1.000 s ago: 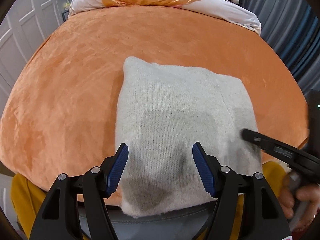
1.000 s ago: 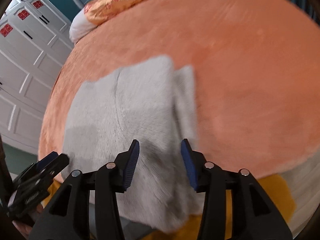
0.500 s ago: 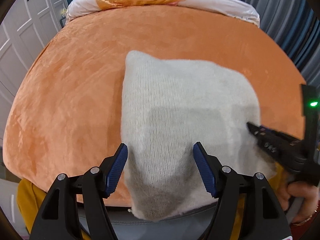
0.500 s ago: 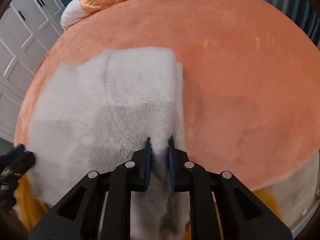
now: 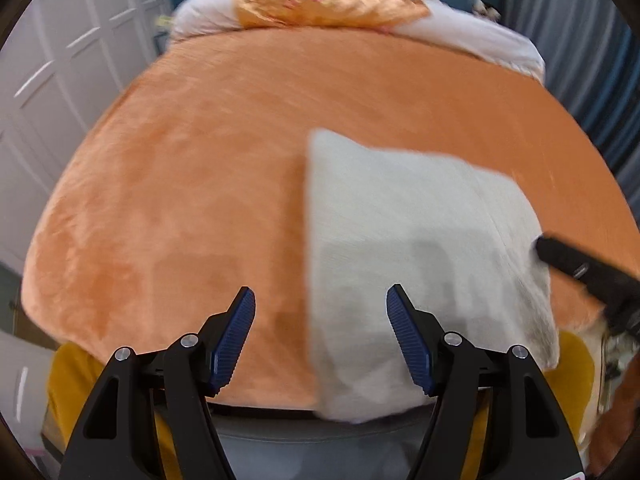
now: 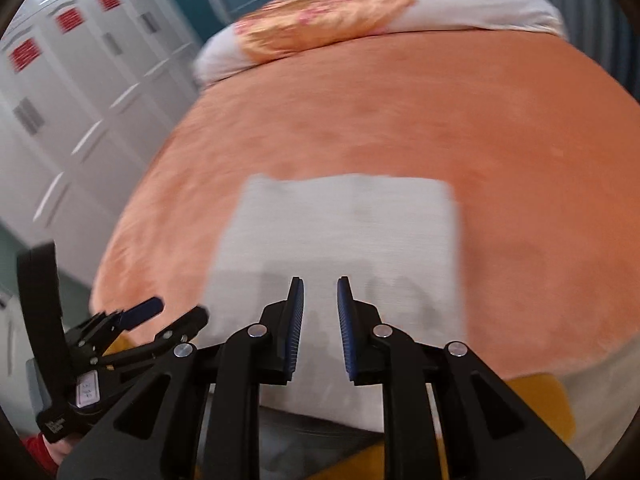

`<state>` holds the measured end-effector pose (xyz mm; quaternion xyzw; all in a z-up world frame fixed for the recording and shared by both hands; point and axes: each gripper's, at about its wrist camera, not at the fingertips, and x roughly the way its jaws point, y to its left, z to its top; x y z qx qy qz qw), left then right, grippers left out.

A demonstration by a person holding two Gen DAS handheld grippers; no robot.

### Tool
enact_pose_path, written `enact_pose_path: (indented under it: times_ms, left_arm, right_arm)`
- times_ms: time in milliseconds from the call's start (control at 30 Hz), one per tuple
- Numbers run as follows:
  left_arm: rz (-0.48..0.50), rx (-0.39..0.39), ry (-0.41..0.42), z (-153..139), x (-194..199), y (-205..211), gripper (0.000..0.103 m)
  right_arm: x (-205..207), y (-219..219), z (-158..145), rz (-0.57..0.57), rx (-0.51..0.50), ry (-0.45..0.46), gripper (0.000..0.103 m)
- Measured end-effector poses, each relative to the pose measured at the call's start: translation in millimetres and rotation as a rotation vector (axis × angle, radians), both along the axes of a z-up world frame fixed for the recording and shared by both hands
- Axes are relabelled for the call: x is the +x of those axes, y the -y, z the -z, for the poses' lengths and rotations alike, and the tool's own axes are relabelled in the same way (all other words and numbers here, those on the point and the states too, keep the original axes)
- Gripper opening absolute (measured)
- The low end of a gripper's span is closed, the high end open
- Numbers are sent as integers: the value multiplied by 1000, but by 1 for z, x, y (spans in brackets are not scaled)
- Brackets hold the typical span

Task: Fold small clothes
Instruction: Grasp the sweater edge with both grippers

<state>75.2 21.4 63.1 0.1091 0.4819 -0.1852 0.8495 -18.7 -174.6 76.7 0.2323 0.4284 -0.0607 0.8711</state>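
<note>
the folded cream-white knitted garment (image 5: 420, 264) is lying flat on the fuzzy orange bed blanket (image 5: 192, 184), down near the front edge of the bed, with its near end hanging a bit over that edge. in the right wrist view it's looking like a tidy rectangle (image 6: 340, 236), everything's a bit smeared with blur though.

the left gripper (image 5: 320, 336) is hovering over the near edge with its blue-padded jaws spread wide, nothing between the pads. the garment's left edge is showing in the gap between the fingers, but it's on the bed below them and the pads aren't on it. you can also spot this gripper off at the lower left of the right wrist view (image 6: 160, 316), beside the garment and off to its left.

the right gripper (image 6: 320, 316) is sitting above the near part of the garment, jaws only a narrow gap apart. i can see plain cloth down through the gap, and the pads aren't pinching anything. from the left wrist view its black tip (image 5: 576, 264) is poking in over the garment's right edge; can't tell if it's touching.

at the far end of the bed there's a white pillow (image 5: 472, 36) with an orange-gold floral satin cover (image 5: 332, 4) draped on it, and white panelled wardrobe doors (image 6: 68, 92) are running along the left.
</note>
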Motion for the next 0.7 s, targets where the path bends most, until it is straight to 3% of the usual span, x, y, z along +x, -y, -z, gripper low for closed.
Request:
enact_pose_path:
  times_ms: [33,133,167,233,367,433,600,700]
  left_arm:
    - [-27,2,11,-5,4,-11,67]
    - [-80,4,5,-6,14,-31,67]
    - [-90,3,-2,-5,15,-34,67]
    - [-100,-7,-38,0,18,-36,67]
    - [-35,-32,-66,4,15,-14,67]
    - [1,-27,-68,7,12,3,67]
    - [78,-3,-65,19,4,41,67]
    - [91,25,-77,31,4,55,69]
  right_arm:
    - [9,-9,7,-24,-7,-18,17]
    - [40,-44,75,-133,-38,-197,16]
    - [38,-51,83,-139,-73,-180,14]
    - [37,-57,72,-151,-128,-161,14]
    - [13,-25,28,-47,-85,-97,17]
    - [-5,4,20,64,-110,-90,38]
    - [-31,53,42,225,-71,-175,46]
    - [-34,70,64,257,-8,-212,58]
